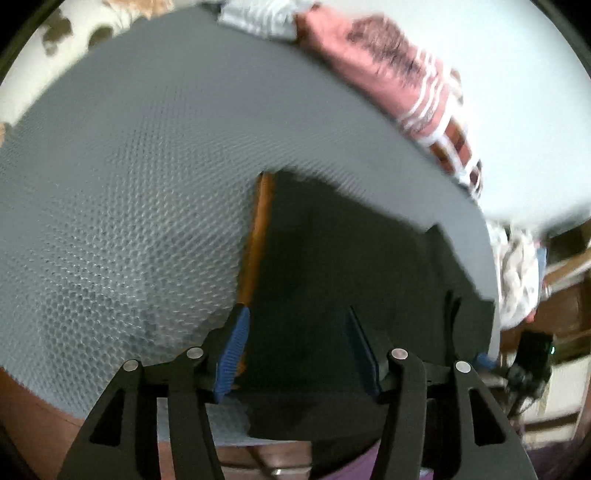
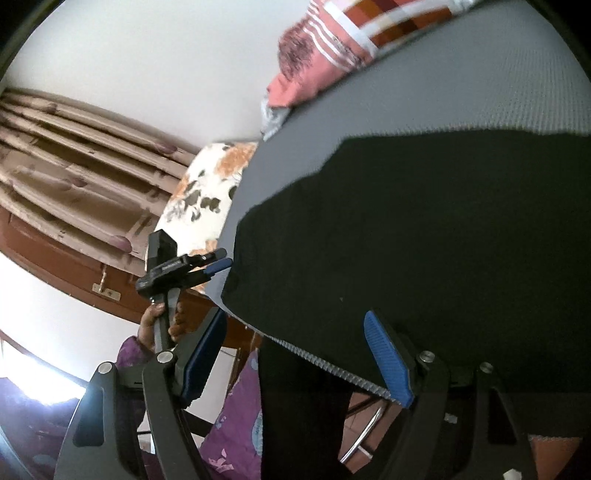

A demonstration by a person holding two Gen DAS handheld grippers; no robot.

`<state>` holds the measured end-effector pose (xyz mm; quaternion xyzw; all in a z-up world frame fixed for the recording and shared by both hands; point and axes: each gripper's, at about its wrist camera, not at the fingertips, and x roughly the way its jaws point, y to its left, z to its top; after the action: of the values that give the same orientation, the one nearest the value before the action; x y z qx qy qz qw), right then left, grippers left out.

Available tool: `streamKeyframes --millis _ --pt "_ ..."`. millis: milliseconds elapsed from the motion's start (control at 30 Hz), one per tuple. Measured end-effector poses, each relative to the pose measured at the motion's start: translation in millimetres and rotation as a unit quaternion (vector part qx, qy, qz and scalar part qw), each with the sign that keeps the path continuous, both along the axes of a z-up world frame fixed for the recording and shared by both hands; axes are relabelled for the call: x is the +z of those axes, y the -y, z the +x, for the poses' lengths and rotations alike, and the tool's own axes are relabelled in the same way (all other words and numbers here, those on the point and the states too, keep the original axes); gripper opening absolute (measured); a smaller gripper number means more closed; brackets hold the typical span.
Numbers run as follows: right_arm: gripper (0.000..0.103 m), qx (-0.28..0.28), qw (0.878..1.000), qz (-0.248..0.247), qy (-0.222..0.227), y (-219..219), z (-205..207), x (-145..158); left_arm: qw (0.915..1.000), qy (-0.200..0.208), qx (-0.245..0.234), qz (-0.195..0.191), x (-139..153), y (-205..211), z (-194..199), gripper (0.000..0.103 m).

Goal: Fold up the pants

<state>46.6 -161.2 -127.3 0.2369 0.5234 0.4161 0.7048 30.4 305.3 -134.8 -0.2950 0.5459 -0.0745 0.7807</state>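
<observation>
Black pants (image 1: 351, 266) with an orange side stripe (image 1: 258, 236) lie on a grey textured mat (image 1: 129, 184). My left gripper (image 1: 299, 350) is open, its blue pads (image 1: 232, 350) low over the near end of the pants, close to the mat's front edge. In the right wrist view the pants (image 2: 424, 240) spread across the mat (image 2: 480, 92), and one part hangs down over the near edge. My right gripper (image 2: 295, 358) is open at that edge, its right pad (image 2: 388, 358) at the pants, holding nothing. The left gripper (image 2: 218, 264) also shows in the right wrist view, at the pants' left corner.
A pink striped cloth (image 1: 399, 74) and a pale striped cloth (image 1: 258, 18) lie at the mat's far side. A floral fabric (image 2: 207, 192) lies left of the mat. Curtains (image 2: 74, 166) and wooden furniture (image 2: 55, 266) stand beyond. The person's purple clothing (image 2: 236, 424) is below.
</observation>
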Motion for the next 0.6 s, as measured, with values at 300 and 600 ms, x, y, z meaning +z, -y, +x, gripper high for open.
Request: streamKeyframes --millis 300,600 --pt "0.076 -0.017 1.0 -0.015 -0.002 -2.5 -5.9 9.4 0.9964 0.024 -0.081 -0.006 -5.8 5.4 25.0 0.055" --pt "0.081 -0.033 0.998 -0.001 -0.046 -2.5 -2.1 -6.7 0.9882 0.048 -0.134 0.058 -2.3 26.4 42.3 0.05"
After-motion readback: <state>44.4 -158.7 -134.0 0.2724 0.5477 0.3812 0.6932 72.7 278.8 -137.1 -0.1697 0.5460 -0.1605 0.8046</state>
